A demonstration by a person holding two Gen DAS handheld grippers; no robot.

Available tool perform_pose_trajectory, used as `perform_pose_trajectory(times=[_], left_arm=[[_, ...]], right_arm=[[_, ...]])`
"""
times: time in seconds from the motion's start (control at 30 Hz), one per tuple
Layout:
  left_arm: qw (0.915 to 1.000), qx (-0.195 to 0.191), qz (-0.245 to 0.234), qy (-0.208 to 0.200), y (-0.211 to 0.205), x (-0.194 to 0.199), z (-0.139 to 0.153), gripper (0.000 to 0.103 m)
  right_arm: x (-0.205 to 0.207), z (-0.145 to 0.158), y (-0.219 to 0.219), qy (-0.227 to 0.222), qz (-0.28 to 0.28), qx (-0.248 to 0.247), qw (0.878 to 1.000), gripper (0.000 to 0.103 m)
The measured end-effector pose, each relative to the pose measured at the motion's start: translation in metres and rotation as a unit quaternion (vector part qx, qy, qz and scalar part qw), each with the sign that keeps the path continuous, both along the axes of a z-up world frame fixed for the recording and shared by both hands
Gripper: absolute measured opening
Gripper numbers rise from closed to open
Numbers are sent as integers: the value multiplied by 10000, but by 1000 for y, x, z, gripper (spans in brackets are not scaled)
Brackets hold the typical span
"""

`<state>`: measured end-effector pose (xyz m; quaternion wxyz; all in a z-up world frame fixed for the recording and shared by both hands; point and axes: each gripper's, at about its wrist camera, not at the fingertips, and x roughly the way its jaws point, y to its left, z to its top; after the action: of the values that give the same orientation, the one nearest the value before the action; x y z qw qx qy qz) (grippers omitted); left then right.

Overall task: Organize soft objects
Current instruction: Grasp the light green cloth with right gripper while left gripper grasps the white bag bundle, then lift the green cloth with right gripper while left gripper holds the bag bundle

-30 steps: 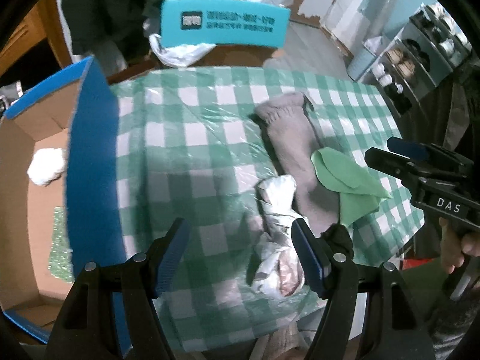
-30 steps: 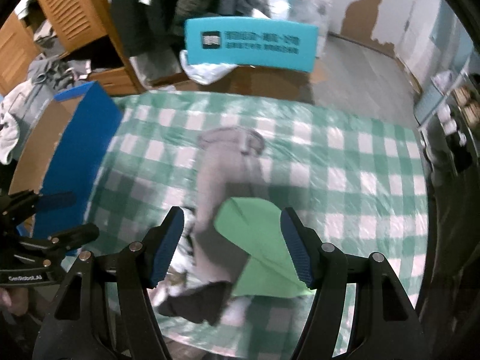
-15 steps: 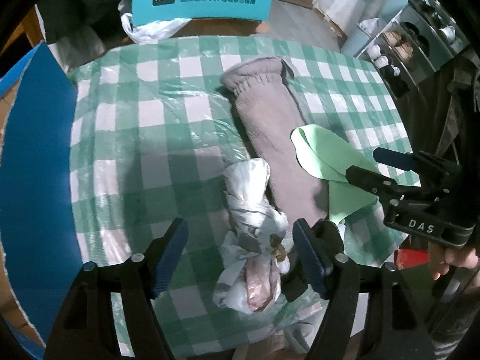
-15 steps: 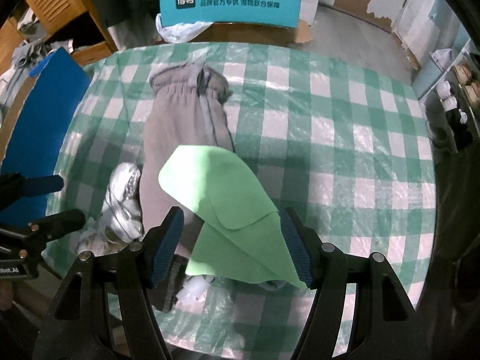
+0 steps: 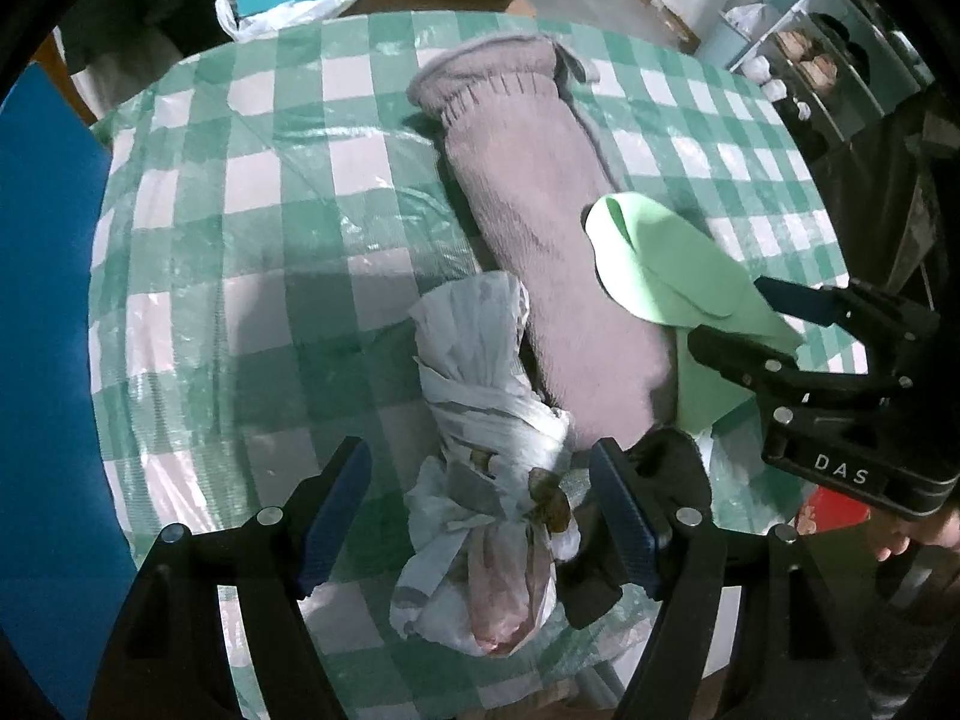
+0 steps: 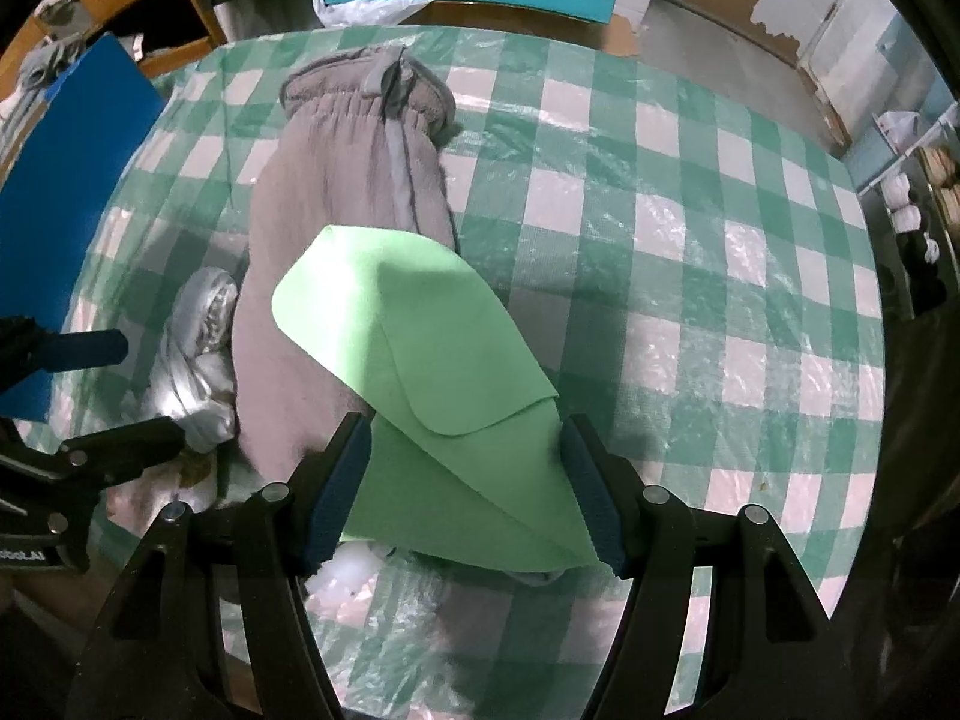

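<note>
Green-checked surface [image 6: 690, 252], plastic-covered, carrying a grey sock [image 5: 540, 228] with a green cloth [image 6: 420, 360] draped over it. Left gripper [image 5: 480, 510] fingers spread, just widened, straddling a knotted plastic bag [image 5: 480, 420]. Right gripper [image 6: 462, 480] fingers flanking the green cloth, possibly brushing its edges.

A long grey fleece garment [image 6: 336, 228] lies lengthwise down the table, its gathered cuff at the far end. A folded light-green cloth [image 6: 420, 360] rests over its near right part. A crumpled white plastic bag [image 5: 486, 450] lies touching its left side.
</note>
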<state>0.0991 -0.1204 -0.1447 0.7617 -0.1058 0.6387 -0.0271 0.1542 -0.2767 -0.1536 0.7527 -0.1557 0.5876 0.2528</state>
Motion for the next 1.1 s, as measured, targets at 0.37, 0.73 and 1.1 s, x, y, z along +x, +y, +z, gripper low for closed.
perform_pose_trajectory(times=[0.37, 0.73, 1.1], left_arm=[[9994, 208, -256, 97, -6, 2, -12, 72], [9994, 317, -122, -106, 10, 0, -3, 44], [9989, 309, 159, -315, 35, -2, 14, 43]], right_arm=[[4, -7, -1, -75, -53, -174, 9998, 25], [16, 10, -11, -123, -500, 301, 9982, 10], [9, 43, -12, -98, -484, 1097, 9927, 10]])
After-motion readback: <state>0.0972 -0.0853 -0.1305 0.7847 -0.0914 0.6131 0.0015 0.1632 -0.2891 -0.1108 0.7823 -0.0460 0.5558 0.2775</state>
